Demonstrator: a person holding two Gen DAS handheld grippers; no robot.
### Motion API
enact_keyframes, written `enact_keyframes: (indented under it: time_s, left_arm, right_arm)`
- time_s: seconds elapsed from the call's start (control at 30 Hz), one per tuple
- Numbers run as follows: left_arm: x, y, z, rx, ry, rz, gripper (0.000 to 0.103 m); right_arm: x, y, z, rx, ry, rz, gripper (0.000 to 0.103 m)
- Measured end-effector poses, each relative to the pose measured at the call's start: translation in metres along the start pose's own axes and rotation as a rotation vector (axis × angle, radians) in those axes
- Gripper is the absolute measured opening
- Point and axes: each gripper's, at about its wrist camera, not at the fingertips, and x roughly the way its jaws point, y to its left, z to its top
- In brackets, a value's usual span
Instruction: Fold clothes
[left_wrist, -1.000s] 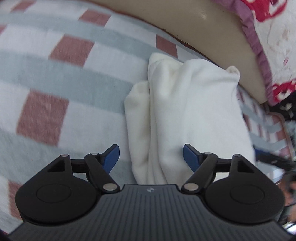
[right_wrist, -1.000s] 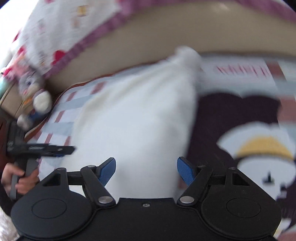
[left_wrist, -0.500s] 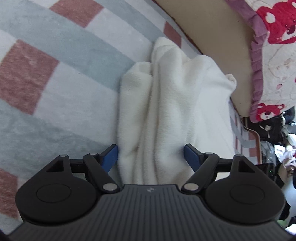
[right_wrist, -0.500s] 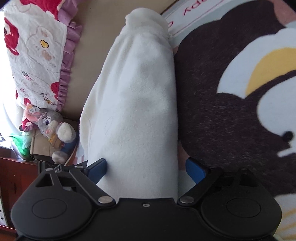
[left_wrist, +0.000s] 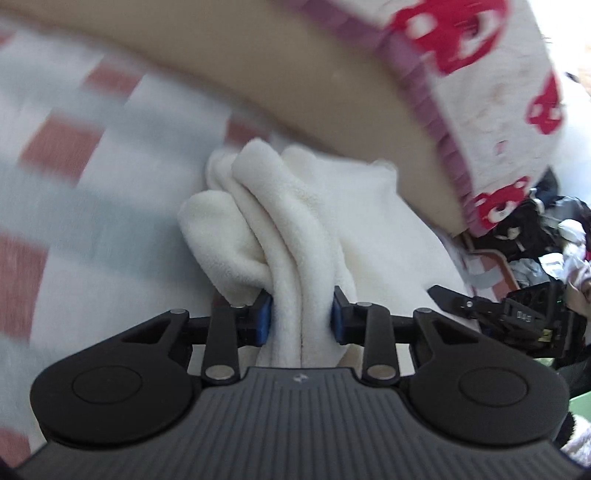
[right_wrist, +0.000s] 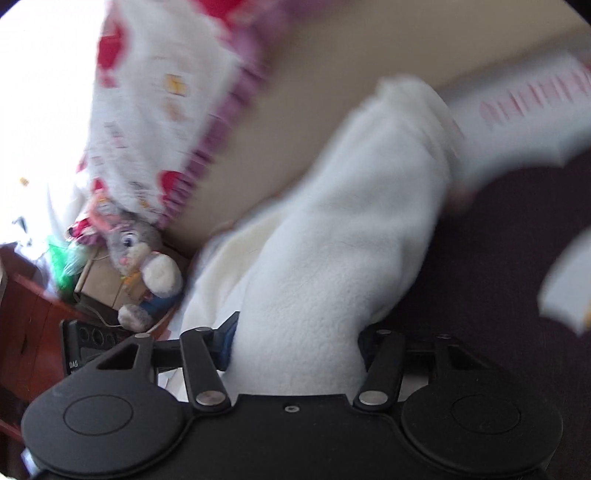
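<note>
1. Left wrist view: our left gripper (left_wrist: 300, 320) had its blue pads pinching a bunched ridge of the white fleece garment (left_wrist: 295, 236), several layers squeezed together between them.
2. Right wrist view: our right gripper (right_wrist: 297, 341) had its fingers closed in against the sides of a thick roll of the same fleece; the pads were mostly buried in pile, so we judged it a grip but could not see the contact cleanly.
3. We saw the garment stretched between our two grippers, over the checked blanket (left_wrist: 74, 206) on our left side and a dark cartoon-print blanket (right_wrist: 498, 258) on our right, close to the beige headboard (left_wrist: 295, 92) and the frilled pillow (left_wrist: 498, 92). Blur hid whether it was touching the bed.
4. We judged these risks:
   - Thick, springy fleece could slip out of the left pinch, since only a ridge was caught and inner layers might slide free.
   - Uneven pull between our grippers could skew the fold or drag the blanket.
   - A swing toward the stuffed rabbit (right_wrist: 144, 266) and clutter could snag the cloth.
</note>
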Motion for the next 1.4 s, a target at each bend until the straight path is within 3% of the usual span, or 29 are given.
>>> enact_keyframes:
  time_s: [0.1, 0.2, 0.27, 0.43, 0.5, 0.6, 0.73, 0.83, 0.9, 0.97, 1.03, 1.1, 1.27, 1.4]
  left_arm:
    - [0.011, 0.001, 0.012, 0.004, -0.01, 0.006, 0.03]
    - [0.041, 0.01, 0.012, -0.001, 0.075, 0.059, 0.031]
    - [0.049, 0.009, 0.009, 0.041, 0.087, 0.102, 0.032]
    - [0.036, 0.019, 0.012, 0.014, 0.129, 0.097, 0.042]
    - [0.04, 0.024, 0.011, -0.002, 0.152, 0.111, 0.054]
    - [0.046, 0.036, 0.007, -0.068, 0.185, 0.082, 0.064]
    - [0.058, 0.051, 0.0, -0.19, 0.231, 0.017, 0.077]
    - [0.064, 0.055, -0.006, -0.229, 0.222, -0.032, 0.077]
    - [0.065, 0.051, -0.007, -0.216, 0.202, -0.049, 0.071]
    - [0.062, 0.043, -0.006, -0.175, 0.183, -0.033, 0.045]
    - [0.06, 0.035, -0.005, -0.135, 0.163, -0.017, 0.039]
    - [0.057, 0.026, -0.004, -0.095, 0.143, -0.002, 0.036]
    - [0.047, 0.006, 0.001, 0.012, 0.088, 0.043, 0.034]
    - [0.03, 0.008, 0.007, -0.011, 0.07, 0.041, 0.034]
  right_arm:
    - [0.001, 0.008, 0.012, -0.071, -0.022, -0.068, 0.062]
    - [0.013, 0.001, 0.017, -0.11, 0.021, -0.196, 0.064]
    - [0.019, -0.009, 0.016, -0.075, 0.052, -0.246, 0.067]
    - [0.007, -0.02, 0.016, -0.029, 0.081, -0.238, 0.075]
    - [0.0, -0.021, 0.014, -0.038, 0.107, -0.23, 0.081]
    - [-0.01, -0.025, 0.011, -0.041, 0.143, -0.215, 0.083]
    - [-0.002, -0.049, 0.01, 0.079, 0.176, -0.175, 0.091]
    - [0.012, -0.06, 0.007, 0.137, 0.174, -0.126, 0.091]
    - [0.022, -0.058, 0.007, 0.113, 0.165, -0.116, 0.092]
    - [0.026, -0.051, 0.006, 0.063, 0.135, -0.107, 0.088]
    - [0.027, -0.041, 0.004, 0.002, 0.099, -0.102, 0.076]
    - [0.023, -0.031, 0.006, -0.035, 0.079, -0.108, 0.066]
    - [0.021, -0.006, 0.012, -0.081, 0.051, -0.113, 0.063]
    - [0.019, 0.011, 0.017, -0.102, 0.055, -0.105, 0.062]
